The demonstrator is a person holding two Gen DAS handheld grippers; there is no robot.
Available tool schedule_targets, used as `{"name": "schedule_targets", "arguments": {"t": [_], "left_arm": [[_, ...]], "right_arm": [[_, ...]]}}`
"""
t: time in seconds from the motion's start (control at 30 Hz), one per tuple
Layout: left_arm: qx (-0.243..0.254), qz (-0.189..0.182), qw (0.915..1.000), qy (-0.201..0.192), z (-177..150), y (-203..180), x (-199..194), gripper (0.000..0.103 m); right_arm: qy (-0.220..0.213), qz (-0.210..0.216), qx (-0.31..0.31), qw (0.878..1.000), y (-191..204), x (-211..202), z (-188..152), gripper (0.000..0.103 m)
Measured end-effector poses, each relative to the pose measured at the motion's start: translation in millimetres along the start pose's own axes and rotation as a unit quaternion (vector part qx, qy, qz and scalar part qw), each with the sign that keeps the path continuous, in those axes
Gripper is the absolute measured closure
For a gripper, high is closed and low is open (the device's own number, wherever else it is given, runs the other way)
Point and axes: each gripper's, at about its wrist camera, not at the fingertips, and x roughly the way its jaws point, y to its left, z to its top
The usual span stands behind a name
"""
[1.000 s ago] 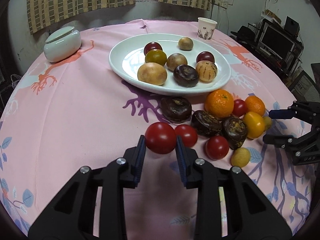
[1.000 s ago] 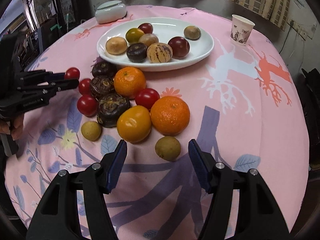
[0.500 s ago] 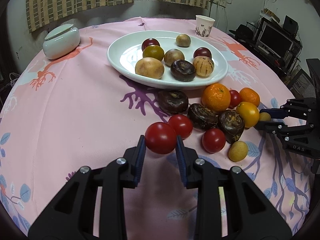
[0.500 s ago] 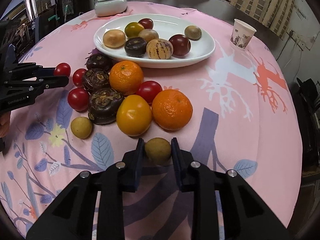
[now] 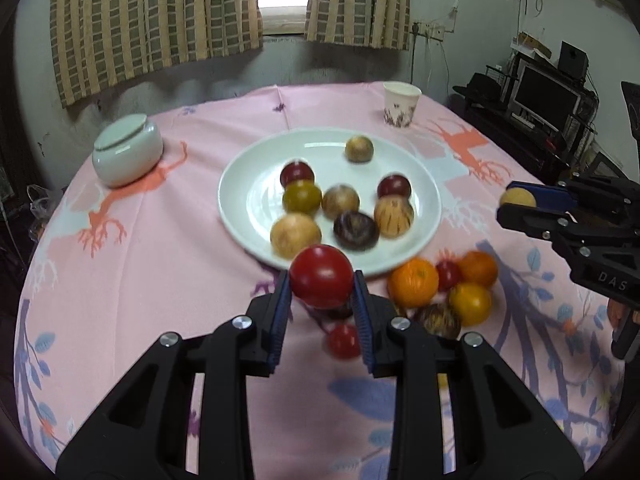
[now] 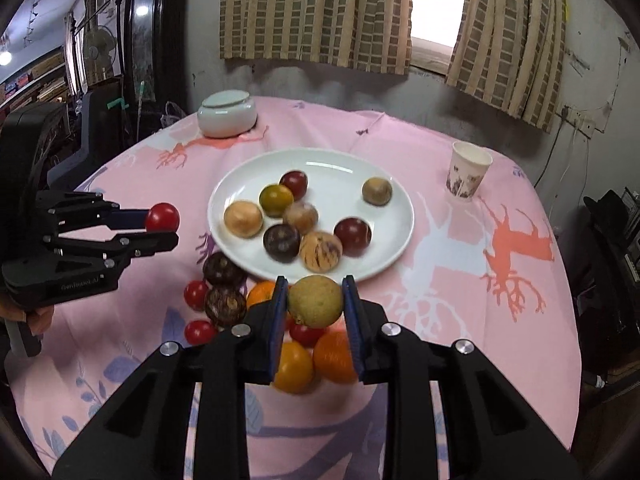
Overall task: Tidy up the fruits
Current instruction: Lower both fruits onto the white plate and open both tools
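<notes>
My left gripper (image 5: 321,286) is shut on a red tomato (image 5: 321,282) and holds it in the air just before the near rim of the white plate (image 5: 248,200). My right gripper (image 6: 315,302) is shut on a small tan round fruit (image 6: 315,301), also lifted, near the plate (image 6: 392,252). The plate holds several fruits. Loose oranges (image 5: 413,282), tomatoes (image 5: 343,341) and dark fruits (image 6: 225,305) lie on the pink cloth below the grippers. Each gripper shows in the other's view: the right gripper (image 5: 520,204) and the left gripper (image 6: 162,226).
A white lidded jar (image 5: 127,151) stands at the back left of the round table. A paper cup (image 5: 400,104) stands at the back right. Curtains and a wall are behind; a monitor and shelves (image 5: 548,96) stand to the right.
Both grippers have risen from the cloth with their fruits and moved toward the plate. The right gripper closed on the tan fruit a second ago.
</notes>
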Motion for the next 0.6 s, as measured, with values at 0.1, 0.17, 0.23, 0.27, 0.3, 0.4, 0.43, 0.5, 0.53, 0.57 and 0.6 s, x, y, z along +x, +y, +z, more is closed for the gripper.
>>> {"name": "schedule_targets", "arguments": {"t": [0.1, 0.17, 0.23, 0.27, 0.3, 0.4, 0.43, 0.5, 0.53, 0.57, 0.6], "left_arm": [[-0.014, 0.009, 0.9999, -0.004, 19, 3, 17, 0.072], [-0.025, 0.014, 0.9996, 0.000, 29, 8, 31, 0.072], [-0.035, 0.018, 0.9992, 0.007, 36, 13, 47, 0.072], [-0.042, 0.020, 0.9988, 0.013, 38, 16, 56, 0.072], [-0.050, 0.022, 0.9983, 0.019, 41, 19, 64, 0.072], [-0.066, 0.031, 0.9968, 0.032, 44, 26, 82, 0.072], [-0.069, 0.032, 0.9965, 0.035, 43, 27, 85, 0.072], [-0.076, 0.032, 0.9958, 0.039, 43, 29, 89, 0.072], [-0.079, 0.030, 0.9957, 0.040, 42, 30, 90, 0.072], [-0.080, 0.029, 0.9956, 0.040, 42, 30, 90, 0.072], [-0.080, 0.031, 0.9955, 0.040, 42, 30, 89, 0.072]], "right_arm": [[-0.009, 0.001, 0.009, 1.000, -3, 22, 18, 0.075], [-0.014, 0.003, 0.020, 1.000, -5, 38, 26, 0.075], [-0.017, 0.008, 0.035, 0.999, -9, 55, 31, 0.075], [-0.005, 0.008, 0.042, 0.999, -11, 67, 33, 0.075], [0.000, 0.006, 0.048, 0.999, -13, 75, 34, 0.075], [0.023, 0.016, 0.062, 0.998, -14, 96, 36, 0.075], [0.029, 0.014, 0.063, 0.998, -13, 101, 35, 0.075], [0.036, 0.013, 0.056, 0.998, -10, 106, 35, 0.075], [0.038, 0.011, 0.051, 0.998, -8, 107, 35, 0.075], [0.038, 0.007, 0.047, 0.998, -6, 107, 35, 0.074], [0.038, 0.004, 0.046, 0.998, -5, 106, 35, 0.074]]}}
